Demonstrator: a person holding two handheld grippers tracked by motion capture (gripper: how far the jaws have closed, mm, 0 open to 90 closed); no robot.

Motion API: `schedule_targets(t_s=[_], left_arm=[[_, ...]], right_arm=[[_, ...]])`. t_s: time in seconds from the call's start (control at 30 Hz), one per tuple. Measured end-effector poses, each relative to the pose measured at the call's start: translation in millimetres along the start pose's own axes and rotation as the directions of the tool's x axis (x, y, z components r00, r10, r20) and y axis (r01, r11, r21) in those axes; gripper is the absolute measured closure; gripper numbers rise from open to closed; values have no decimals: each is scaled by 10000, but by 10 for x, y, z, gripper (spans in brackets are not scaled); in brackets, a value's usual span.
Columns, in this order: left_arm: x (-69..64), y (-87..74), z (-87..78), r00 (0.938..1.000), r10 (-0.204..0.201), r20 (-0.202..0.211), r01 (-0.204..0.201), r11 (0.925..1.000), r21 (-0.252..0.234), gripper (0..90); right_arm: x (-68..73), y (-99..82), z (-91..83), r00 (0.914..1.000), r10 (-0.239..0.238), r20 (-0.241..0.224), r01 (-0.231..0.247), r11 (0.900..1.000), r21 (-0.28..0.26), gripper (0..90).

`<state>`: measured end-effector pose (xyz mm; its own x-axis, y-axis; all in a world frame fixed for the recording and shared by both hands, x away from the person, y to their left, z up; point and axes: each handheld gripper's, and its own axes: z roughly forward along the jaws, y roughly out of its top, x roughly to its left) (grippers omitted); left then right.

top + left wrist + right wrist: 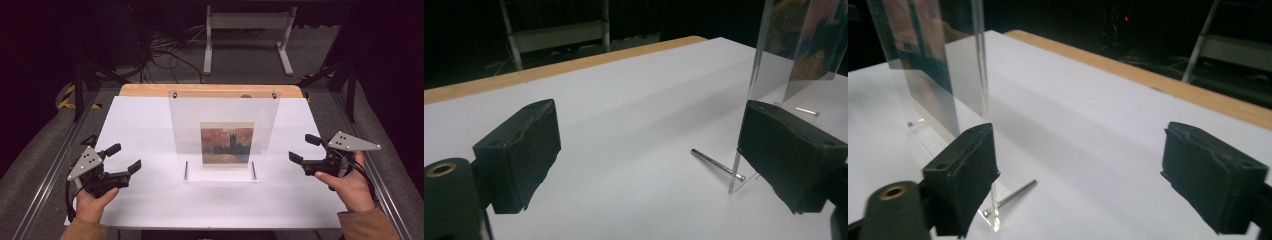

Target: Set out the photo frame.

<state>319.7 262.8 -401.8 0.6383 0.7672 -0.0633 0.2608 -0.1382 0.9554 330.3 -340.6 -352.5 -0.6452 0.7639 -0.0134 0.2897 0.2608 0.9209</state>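
Note:
A clear acrylic frame [223, 107] stands upright at the table's middle, holding a small painting [227, 144] of a dark building under a red sky. Two thin metal rods, left [186, 170] and right [253, 170], lie at its foot. My left gripper [124, 158] is open, left of the frame and apart from it. My right gripper [304, 148] is open at the frame's right side. In the left gripper view the frame's edge [756, 75] and a rod [716, 164] lie between the fingers [521, 150]. In the right gripper view the acrylic edge [982, 65] and a rod [1015, 194] sit by the left finger [965, 175].
A white sheet [145, 125] covers the table, with a wooden edge [150, 90] at the far side. Beyond it stand a white metal stand [247, 35] and cables [160, 50] on the floor. Aluminium rails [45, 185] run along both sides.

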Motion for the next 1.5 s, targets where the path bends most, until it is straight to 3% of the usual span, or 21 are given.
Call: schedule_targets(t_s=[0.2, 0.3, 0.47, 0.7, 0.83, 0.9, 1.03, 1.23, 1.33, 1.5], left_arm=[[49, -162, 65, 10000, 57, -74, -55, 9996, 260, 93], [52, -250, 115, 9997, -262, -14, 262, 9994, 223, 94], [25, -365, 189, 9995, -317, 86, 315, 9993, 205, 95], [43, -513, 266, 9995, -269, -141, 276, 9980, 574, 96], [41, -572, 300, 9993, -380, 14, 379, 9981, 489, 96], [41, -593, 308, 9989, -474, 42, 471, 9977, 490, 94], [45, -592, 305, 9988, -484, -24, 485, 9971, 595, 98], [19, -597, 316, 9997, -216, -61, 219, 9977, 635, 111], [32, -600, 312, 9993, -358, -60, 361, 9975, 608, 111], [6, -594, 323, 9999, -126, -106, 133, 9976, 685, 112]], right_arm=[[-51, -245, 33, 9986, 529, 95, -531, 9984, 217, 116], [-79, -383, 83, 9972, 737, 157, -742, 9966, 363, 114], [-109, -595, 163, 9937, 1109, 180, -1118, 9919, 606, 113], [-96, -823, 236, 9929, 1166, 222, -1175, 9920, 454, 105], [-64, -948, 285, 9930, 1166, 176, -1176, 9906, 696, 101], [-45, -965, 290, 9951, 976, 137, -984, 9923, 747, 102], [-22, -971, 291, 9946, 1023, 163, -1033, 9909, 858, 107], [42, -955, 343, 9988, 380, 325, -421, 9897, 1368, 107], [40, -955, 347, 9986, 407, 334, -450, 9891, 1402, 107], [34, -954, 354, 9985, 450, 318, -492, 9882, 1453, 107]])
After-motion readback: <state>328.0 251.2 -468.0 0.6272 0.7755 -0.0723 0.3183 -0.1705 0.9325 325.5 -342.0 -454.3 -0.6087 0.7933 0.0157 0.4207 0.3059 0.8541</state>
